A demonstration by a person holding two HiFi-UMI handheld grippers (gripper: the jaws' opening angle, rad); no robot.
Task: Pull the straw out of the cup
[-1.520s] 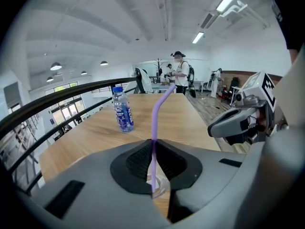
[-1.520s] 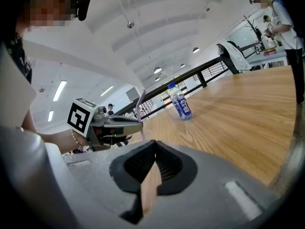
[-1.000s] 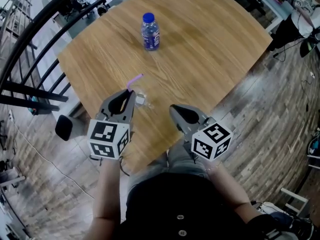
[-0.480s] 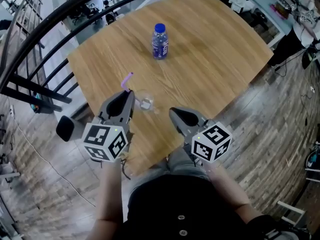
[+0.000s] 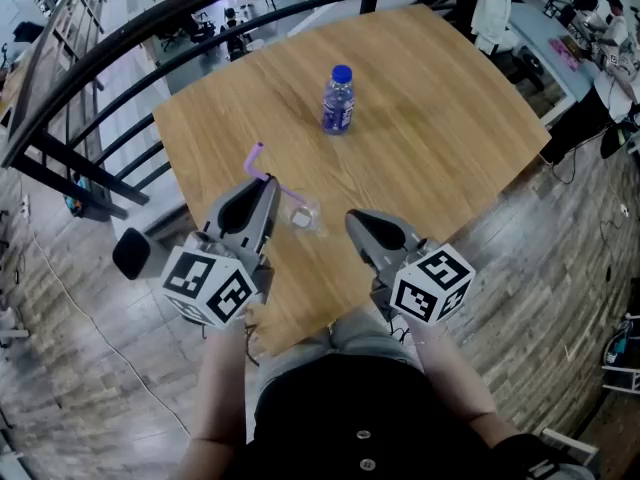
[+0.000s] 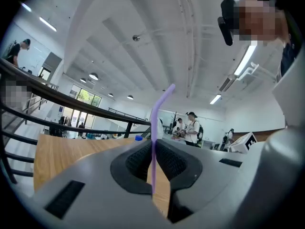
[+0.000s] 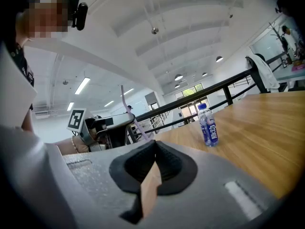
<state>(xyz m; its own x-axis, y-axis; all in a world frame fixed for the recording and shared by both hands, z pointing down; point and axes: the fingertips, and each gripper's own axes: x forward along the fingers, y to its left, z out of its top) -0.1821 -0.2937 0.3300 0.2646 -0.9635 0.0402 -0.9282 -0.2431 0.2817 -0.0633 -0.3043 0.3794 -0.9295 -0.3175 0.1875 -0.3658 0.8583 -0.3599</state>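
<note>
Railing [image 5: 95, 173] of dark bars runs past the far left edge of the wooden table [image 5: 450, 118], with a plank floor below. Next to the right comes the left gripper [image 6: 153, 147], held low over the table's near left part. Its fingers are pinched narrow on the purple straw [image 6: 157, 116], which stands upright between the ribbed pads. The bent upper end rises clear above them and tips to the right in the left gripper view. In the head view the straw's top sticks out past the fingertips, away from the person. A thin length slants from the fingers down to the right, toward the clear cup [image 5: 303, 215]. The cup stands on the table just beside the left fingertips, between the two grippers. Whether the straw's lower tip is still inside the cup cannot be made out.

Farther back, right of the cup, a small bottle [image 5: 339, 99] with a blue cap and blue label stands upright on the table, well apart from both grippers.

Right of the cup, the right gripper [image 7: 154, 146] hangs over the table's near edge. Its fingers are closed together with nothing between them, near the cup but not touching it.
</note>
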